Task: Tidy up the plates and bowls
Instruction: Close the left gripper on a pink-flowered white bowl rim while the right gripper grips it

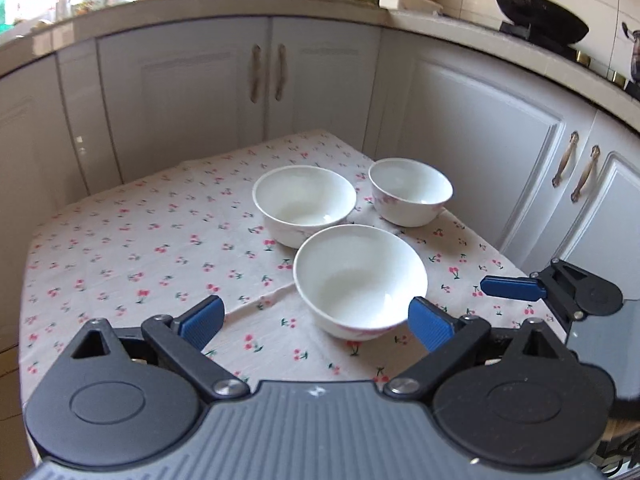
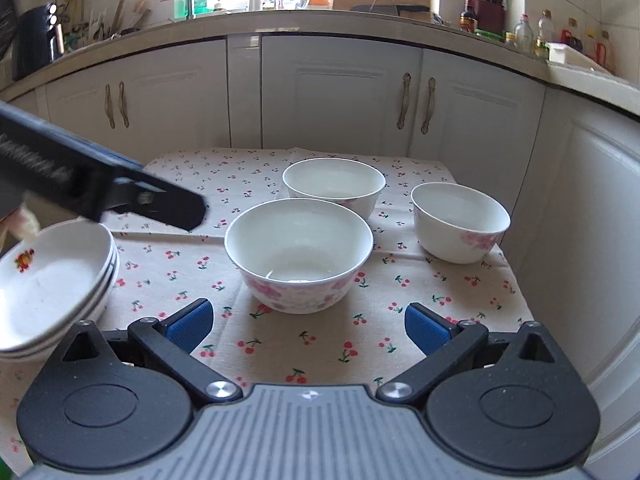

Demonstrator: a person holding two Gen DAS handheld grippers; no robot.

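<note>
Three white bowls with pink flower prints stand on the cherry-print tablecloth [image 1: 120, 240]. The nearest bowl [image 1: 360, 280] [image 2: 298, 254] sits just ahead of both grippers. A second bowl [image 1: 304, 204] [image 2: 334, 186] is behind it, a third [image 1: 410, 192] [image 2: 460, 222] to the right. A stack of white plates [image 2: 52, 284] lies at the left in the right wrist view. My left gripper [image 1: 316, 320] is open and empty, its right pad beside the near bowl's rim. My right gripper [image 2: 306, 322] is open and empty, short of the near bowl; it also shows in the left wrist view [image 1: 552, 286].
The small table is boxed in by white kitchen cabinets [image 2: 340, 92] behind and to the right. The left gripper's body [image 2: 92, 184] reaches over the plates. A wok [image 1: 540, 12] and bottles [image 2: 524, 30] stand on the counter above.
</note>
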